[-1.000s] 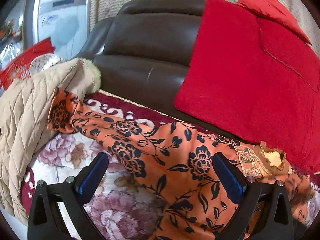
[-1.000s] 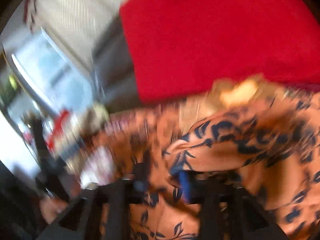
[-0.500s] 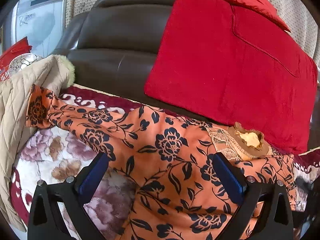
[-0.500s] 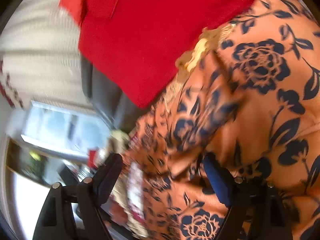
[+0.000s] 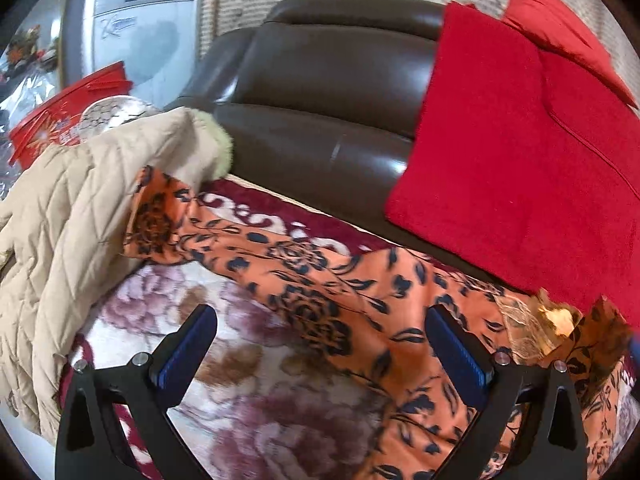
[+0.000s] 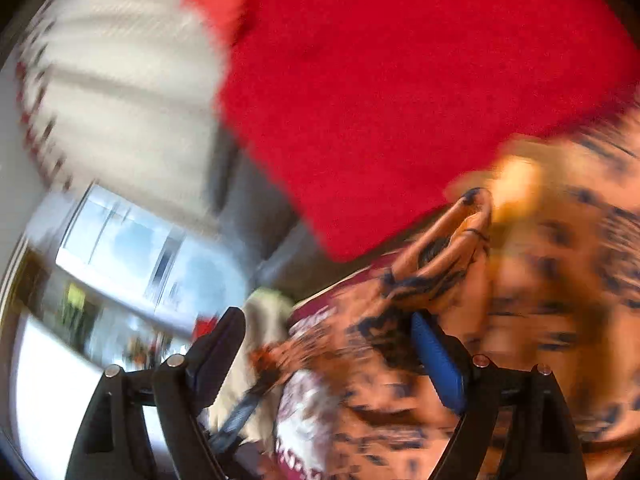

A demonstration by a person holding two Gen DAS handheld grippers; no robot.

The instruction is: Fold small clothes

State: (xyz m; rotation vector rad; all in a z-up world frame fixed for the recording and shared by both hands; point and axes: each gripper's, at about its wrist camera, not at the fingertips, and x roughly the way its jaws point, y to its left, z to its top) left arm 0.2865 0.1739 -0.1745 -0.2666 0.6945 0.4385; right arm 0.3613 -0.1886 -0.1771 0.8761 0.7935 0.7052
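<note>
The orange garment printed with dark navy roses and leaves (image 5: 360, 304) lies spread on the floral plush blanket in cream, pink and maroon (image 5: 248, 392) that covers the seat of the dark brown leather sofa (image 5: 320, 92). Its long axis runs on a slant across the seat, from a narrow sleeve end lying against the beige quilted jacket with a pale furry trim (image 5: 60, 216) at the seat's left end, toward the gold lace neckline (image 5: 556, 316) near the back edge on the right, just below the red cushion (image 5: 520, 152) leaning on the backrest. The left tongs (image 5: 320, 344) are spread wide and hold nothing; in their view the cloth passes diagonally between and ahead of the fingers, the right finger over fabric and the left finger over bare blanket. The right tongs (image 6: 328, 344) are also spread and empty, though that view is heavily blurred; the garment fills the right side of it, with a raised fold (image 6: 440, 256) just above the blue pad (image 6: 440, 364). I judge the right tongs nearer the neckline and the left nearer the sleeve, so the sleeve lies ahead and to the left of the left tongs.
</note>
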